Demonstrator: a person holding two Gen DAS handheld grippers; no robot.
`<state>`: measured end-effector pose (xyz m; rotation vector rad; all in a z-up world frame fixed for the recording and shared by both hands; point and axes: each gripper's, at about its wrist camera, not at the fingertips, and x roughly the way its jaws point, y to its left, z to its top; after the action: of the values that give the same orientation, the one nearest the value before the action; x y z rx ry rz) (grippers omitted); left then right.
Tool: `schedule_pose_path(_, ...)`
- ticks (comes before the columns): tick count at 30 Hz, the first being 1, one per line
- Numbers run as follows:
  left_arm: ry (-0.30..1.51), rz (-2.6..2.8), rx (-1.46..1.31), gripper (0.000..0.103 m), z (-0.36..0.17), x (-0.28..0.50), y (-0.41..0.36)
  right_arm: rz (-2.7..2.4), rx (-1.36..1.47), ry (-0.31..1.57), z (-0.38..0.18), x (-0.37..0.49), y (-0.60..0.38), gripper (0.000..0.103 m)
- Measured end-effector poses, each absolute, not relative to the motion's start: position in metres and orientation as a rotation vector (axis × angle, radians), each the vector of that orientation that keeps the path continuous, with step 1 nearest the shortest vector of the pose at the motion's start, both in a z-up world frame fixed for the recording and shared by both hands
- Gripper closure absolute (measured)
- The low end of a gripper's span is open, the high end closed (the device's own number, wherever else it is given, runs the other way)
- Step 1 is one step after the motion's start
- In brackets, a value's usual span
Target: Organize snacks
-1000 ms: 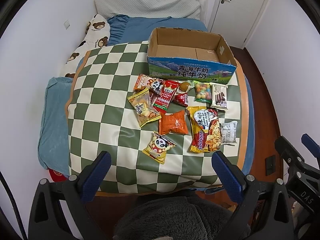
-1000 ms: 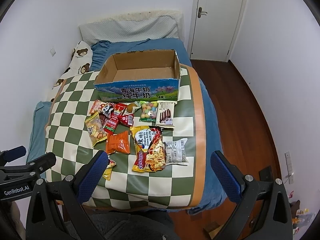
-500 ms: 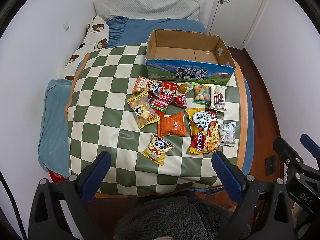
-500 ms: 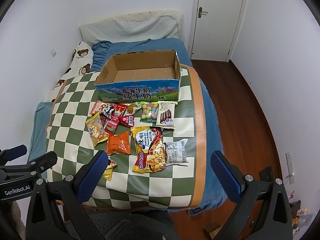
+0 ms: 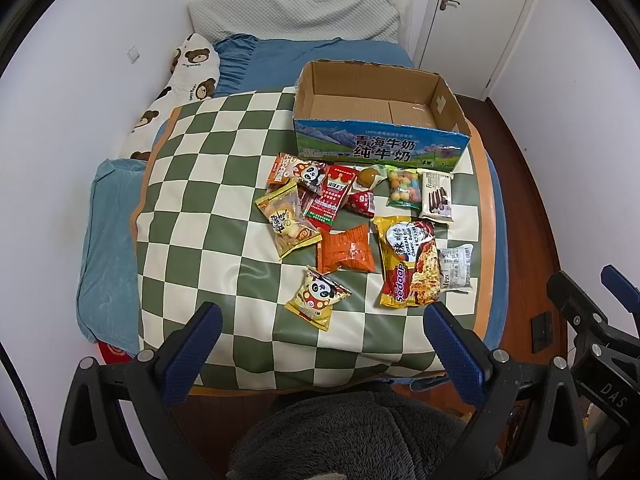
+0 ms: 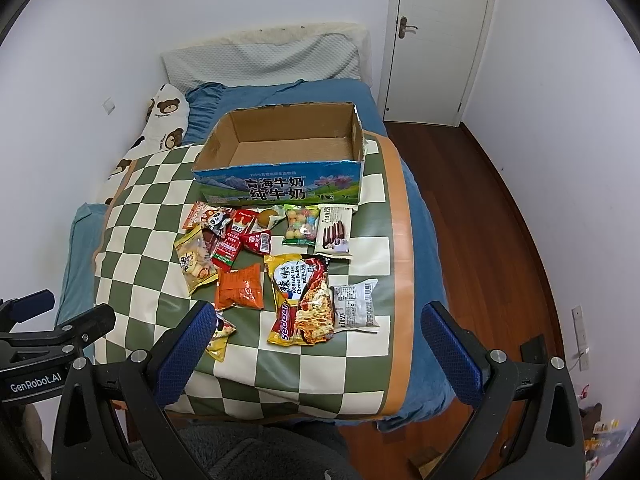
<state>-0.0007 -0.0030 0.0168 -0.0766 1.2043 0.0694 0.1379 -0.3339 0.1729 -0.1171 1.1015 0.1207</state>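
Note:
Several snack packs lie on a green-and-white checkered mat (image 5: 192,208) on a bed. An open, empty cardboard milk box (image 5: 380,148) (image 6: 280,184) stands behind them. Nearest me are a yellow panda pack (image 5: 318,298), an orange pack (image 5: 346,250) (image 6: 240,290) and a Sedaap noodle pack (image 5: 410,260) (image 6: 302,300). My left gripper (image 5: 320,344) is open and empty, above the mat's near edge. My right gripper (image 6: 316,336) is open and empty, held back from the snacks.
A bear-print pillow (image 5: 176,88) and blue bedding (image 5: 108,240) lie left of the mat. A white door (image 6: 436,36) and wooden floor (image 6: 500,220) are to the right. A wall socket (image 6: 580,332) sits low on the right wall.
Both views have shifted slightly; the left gripper has drifted a little, so the snacks sit marginally higher in its view. Neither gripper has changed its opening.

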Motion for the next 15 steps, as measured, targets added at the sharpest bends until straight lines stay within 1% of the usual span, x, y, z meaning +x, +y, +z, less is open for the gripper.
schedule_pose_path(15,1.203,0.068,-0.078,0.0,0.0174,-0.0018,-0.0018,0.127,-0.114,1.098,0.1755,0.1368,-0.3315,0.0)
